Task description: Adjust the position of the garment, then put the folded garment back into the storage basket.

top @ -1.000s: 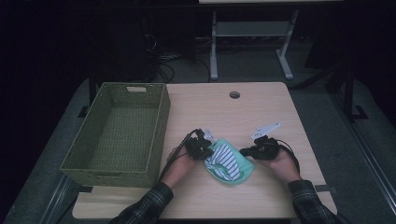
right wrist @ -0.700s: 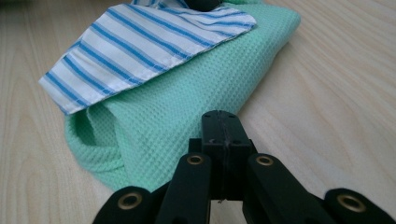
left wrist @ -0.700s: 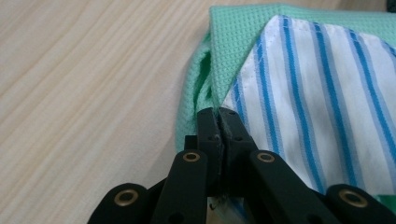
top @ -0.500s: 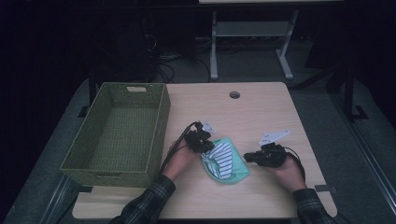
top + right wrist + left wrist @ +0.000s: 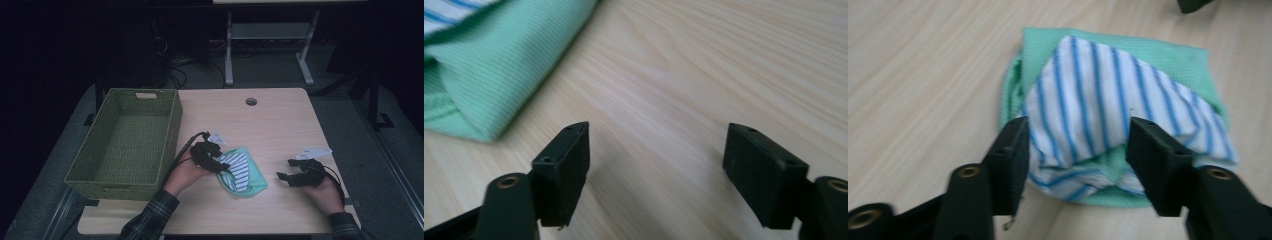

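A folded cloth, mint green with a white and blue striped layer on top, lies on the wooden table near the front. My left gripper is at its left edge. In the left gripper view the jaws have just been opening; they stand apart astride the near edge of the cloth, with striped fabric between them and not pinched. My right gripper hovers over bare wood to the cloth's right. Its jaws have just been opening too, with nothing between them, and the cloth lies off to the upper left.
A green woven basket with nothing in it stands at the table's left side, close to my left hand. A round cable hole sits near the far edge. Beyond the table are dark floor, cables and a desk frame.
Both grippers were shut at the cloth a second ago. The right one has let go and drawn away to the right. The left one has opened and stays over the cloth's edge.
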Demonstrator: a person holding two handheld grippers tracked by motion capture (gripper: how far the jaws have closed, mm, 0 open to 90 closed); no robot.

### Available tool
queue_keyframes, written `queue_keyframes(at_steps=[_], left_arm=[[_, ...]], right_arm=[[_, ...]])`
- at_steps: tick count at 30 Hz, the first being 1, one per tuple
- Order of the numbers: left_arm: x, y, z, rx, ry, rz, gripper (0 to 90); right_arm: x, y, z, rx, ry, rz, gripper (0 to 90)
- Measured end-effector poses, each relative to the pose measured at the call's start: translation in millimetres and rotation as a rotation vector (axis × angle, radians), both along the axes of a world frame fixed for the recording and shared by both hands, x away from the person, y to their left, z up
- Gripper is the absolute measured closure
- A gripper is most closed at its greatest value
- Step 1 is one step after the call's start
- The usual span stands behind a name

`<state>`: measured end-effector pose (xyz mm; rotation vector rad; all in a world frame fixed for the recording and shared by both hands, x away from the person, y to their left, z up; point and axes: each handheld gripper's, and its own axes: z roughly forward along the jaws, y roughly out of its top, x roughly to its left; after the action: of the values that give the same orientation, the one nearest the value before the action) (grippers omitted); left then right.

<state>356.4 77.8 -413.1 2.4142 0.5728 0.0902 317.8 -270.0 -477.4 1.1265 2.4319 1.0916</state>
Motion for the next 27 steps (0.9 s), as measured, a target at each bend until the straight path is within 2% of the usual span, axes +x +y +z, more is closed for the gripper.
queue_keyframes(at_steps=[2, 4, 6, 8, 9, 11, 20, 27], left_arm=[[-2.8, -1.0, -0.9, 0.003, 0.004, -0.018, 32.1], [-5.7, -3.1, -2.7, 0.026, 0.013, -0.036, 26.5], [-9.2, -6.6, -6.5, 0.027, 0.022, -0.042, 22.6], [-10.8, -9.7, -9.8, 0.056, 0.029, -0.068, 18.5], [-12.3, -12.3, -12.6, 0.054, 0.034, -0.064, 17.3], [-13.6, -16.9, -17.5, 0.084, 0.035, -0.081, 15.3], [-18.9, -28.6, -36.4, 0.153, 0.037, -0.090, 13.9], [-18.8, -28.7, -39.4, 0.159, 0.036, -0.094, 13.5]], right_arm=[[-2.9, -4.7, -1.6, -0.005, -0.007, -0.027, 20.2], [-5.0, -9.5, -3.0, -0.007, -0.014, -0.048, 17.9], [-6.2, -12.5, -4.2, -0.011, -0.026, -0.058, 16.6], [-6.7, -14.1, -4.6, -0.018, -0.027, -0.065, 15.0], [-6.7, -14.2, -4.7, -0.018, -0.026, -0.070, 14.7], [-6.3, -13.2, -5.0, -0.027, -0.031, -0.066, 13.8], [-6.3, -12.4, -4.9, -0.033, -0.030, -0.070, 13.4], [-5.7, -12.2, -5.2, -0.032, -0.033, -0.073, 13.2]])
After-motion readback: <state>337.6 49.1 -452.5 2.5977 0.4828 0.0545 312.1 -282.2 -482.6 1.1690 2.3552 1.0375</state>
